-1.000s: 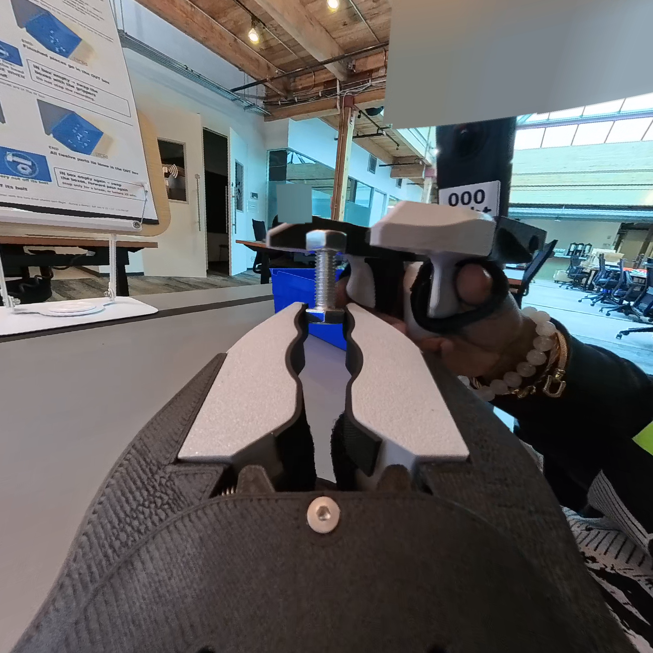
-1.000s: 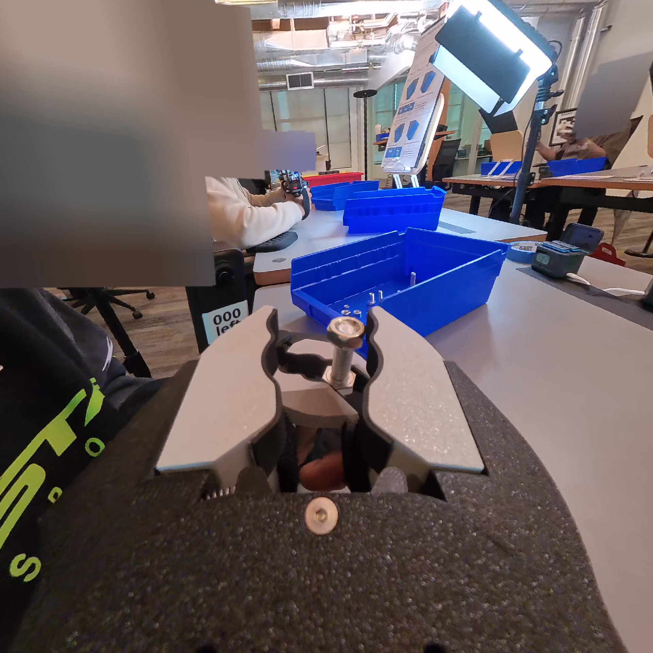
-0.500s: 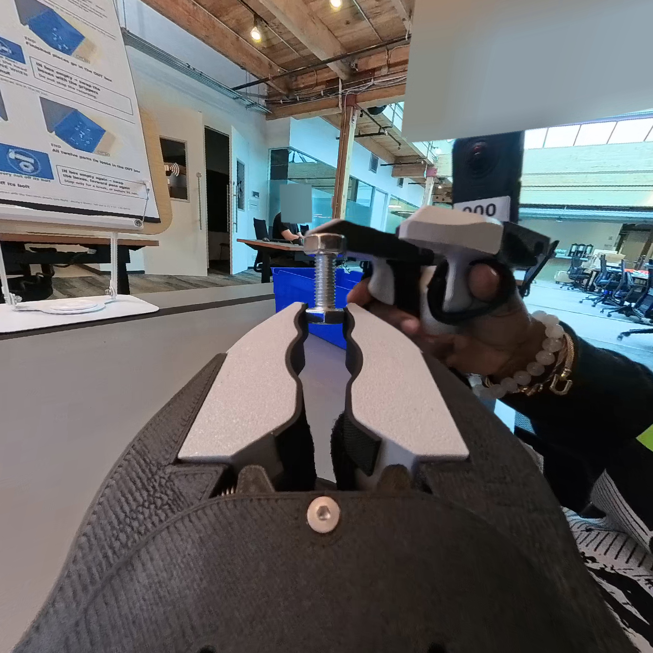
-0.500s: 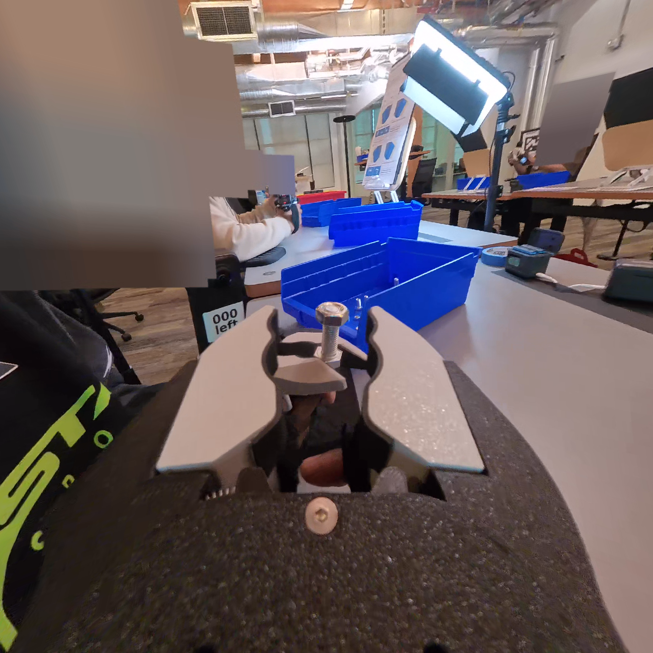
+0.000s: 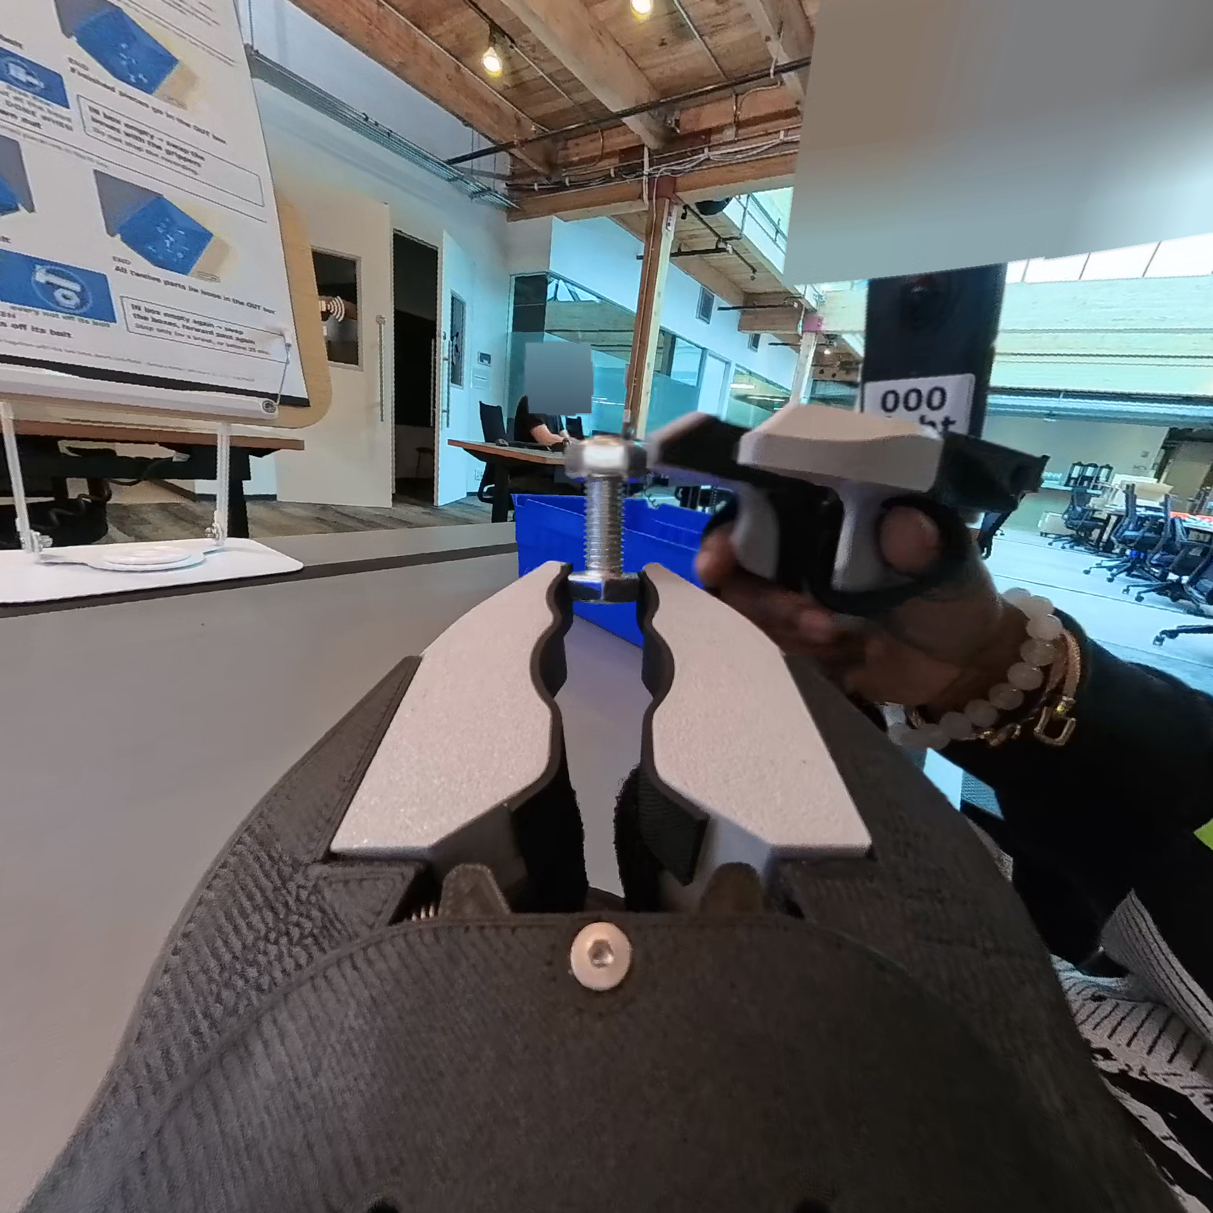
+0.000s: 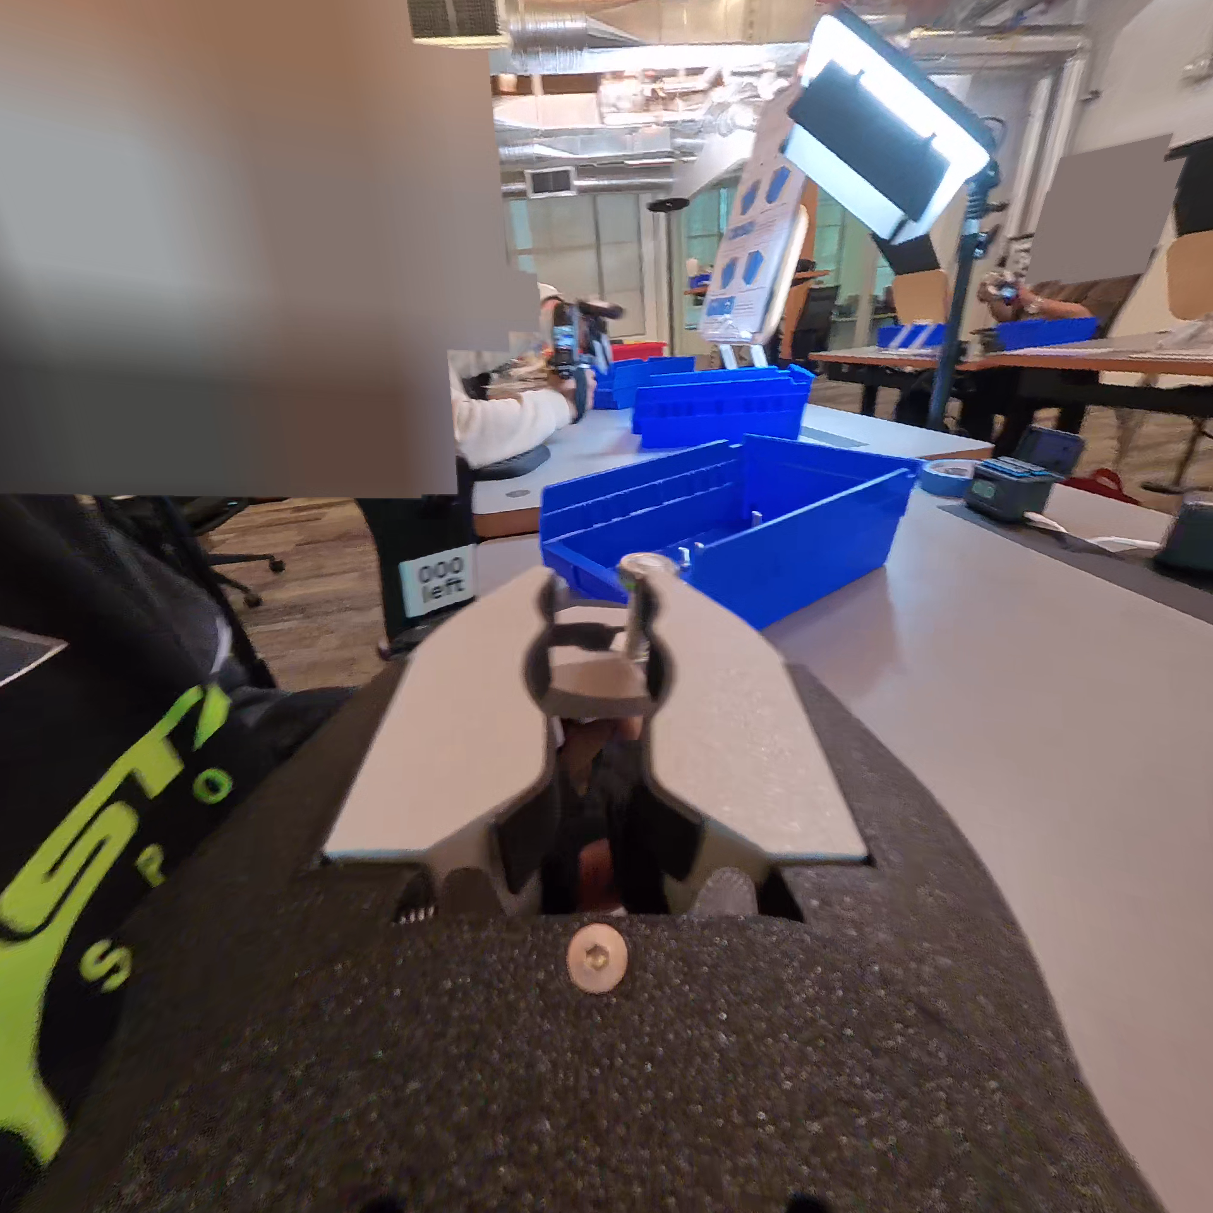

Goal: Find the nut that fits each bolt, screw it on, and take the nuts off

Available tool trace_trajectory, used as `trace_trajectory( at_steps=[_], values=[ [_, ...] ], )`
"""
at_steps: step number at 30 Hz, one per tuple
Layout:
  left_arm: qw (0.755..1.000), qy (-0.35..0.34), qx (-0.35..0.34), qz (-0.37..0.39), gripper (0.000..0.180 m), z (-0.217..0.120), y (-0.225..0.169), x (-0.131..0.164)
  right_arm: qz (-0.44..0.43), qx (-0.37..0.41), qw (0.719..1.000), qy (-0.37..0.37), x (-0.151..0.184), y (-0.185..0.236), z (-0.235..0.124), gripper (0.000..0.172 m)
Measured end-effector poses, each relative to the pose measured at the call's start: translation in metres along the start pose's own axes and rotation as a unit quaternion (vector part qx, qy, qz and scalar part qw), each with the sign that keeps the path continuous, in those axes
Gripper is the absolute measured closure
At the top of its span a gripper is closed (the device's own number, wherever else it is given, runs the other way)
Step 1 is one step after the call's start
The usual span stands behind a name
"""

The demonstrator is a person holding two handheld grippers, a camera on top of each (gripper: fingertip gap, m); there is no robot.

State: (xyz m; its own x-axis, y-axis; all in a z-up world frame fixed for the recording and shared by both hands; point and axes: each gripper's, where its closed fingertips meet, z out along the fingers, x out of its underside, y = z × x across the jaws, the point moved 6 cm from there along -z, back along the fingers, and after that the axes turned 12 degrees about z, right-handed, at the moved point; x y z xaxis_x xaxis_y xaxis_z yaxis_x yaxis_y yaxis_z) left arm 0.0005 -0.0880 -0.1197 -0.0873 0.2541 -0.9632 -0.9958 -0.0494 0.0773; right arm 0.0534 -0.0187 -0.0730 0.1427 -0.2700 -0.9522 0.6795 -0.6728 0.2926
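Note:
In the left wrist view my left gripper [image 5: 604, 581] is shut on a steel hex nut [image 5: 602, 586]. The nut sits on the low end of a bolt [image 5: 604, 525], which stands upright with its hex head [image 5: 605, 457] on top. My right gripper [image 5: 676, 446], held in a hand, comes in from the right with its tip at the head. In the right wrist view my right gripper [image 6: 600, 587] is narrowed but open. The bolt head [image 6: 646, 564] lies against the right fingertip [image 6: 663, 600], with a clear gap to the left one. A left gripper finger [image 6: 591, 689] shows below.
A blue bin [image 6: 787, 571] with several small bolts stands on the grey table [image 6: 984, 722] just beyond the grippers; it also shows in the left wrist view [image 5: 545, 532]. More blue bins, a tape roll [image 6: 945, 474], a small device [image 6: 1011, 482] and a lamp stand [image 6: 945, 341] are farther back. An instruction board [image 5: 131, 197] stands at the left. The grippers' ends are close to 5 centimeters from one another.
The right gripper's jaws have narrowed from wide open. It has shifted so the bolt head now lies at its right fingertip. The left gripper keeps its hold on the nut.

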Motion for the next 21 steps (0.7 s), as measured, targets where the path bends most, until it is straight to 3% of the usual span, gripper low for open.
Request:
trace_trajectory(
  at_steps=[1, 4, 8, 10, 21],
  values=[
    [1.000, 0.002, 0.001, -0.002, 0.162, 0.000, 0.000, 0.000, 0.005, -0.014, 1.000, -0.002, 0.000, 0.003, -0.005, 0.156],
    [1.000, 0.002, 0.003, 0.001, 0.162, 0.000, -0.001, 0.000, 0.010, -0.002, 1.000, -0.009, -0.001, -0.001, -0.010, 0.154],
    [1.000, 0.003, 0.007, 0.007, 0.162, 0.001, -0.002, 0.000, 0.016, 0.014, 1.000, -0.011, -0.001, -0.008, 0.001, 0.126],
    [1.000, 0.004, 0.009, 0.009, 0.162, 0.001, -0.003, 0.000, 0.017, 0.008, 1.000, 0.002, 0.001, -0.009, 0.009, 0.121],
    [1.000, 0.009, 0.010, 0.014, 0.162, 0.002, -0.004, 0.001, 0.000, -0.005, 1.000, 0.016, 0.002, -0.007, 0.015, 0.130]
  ],
)
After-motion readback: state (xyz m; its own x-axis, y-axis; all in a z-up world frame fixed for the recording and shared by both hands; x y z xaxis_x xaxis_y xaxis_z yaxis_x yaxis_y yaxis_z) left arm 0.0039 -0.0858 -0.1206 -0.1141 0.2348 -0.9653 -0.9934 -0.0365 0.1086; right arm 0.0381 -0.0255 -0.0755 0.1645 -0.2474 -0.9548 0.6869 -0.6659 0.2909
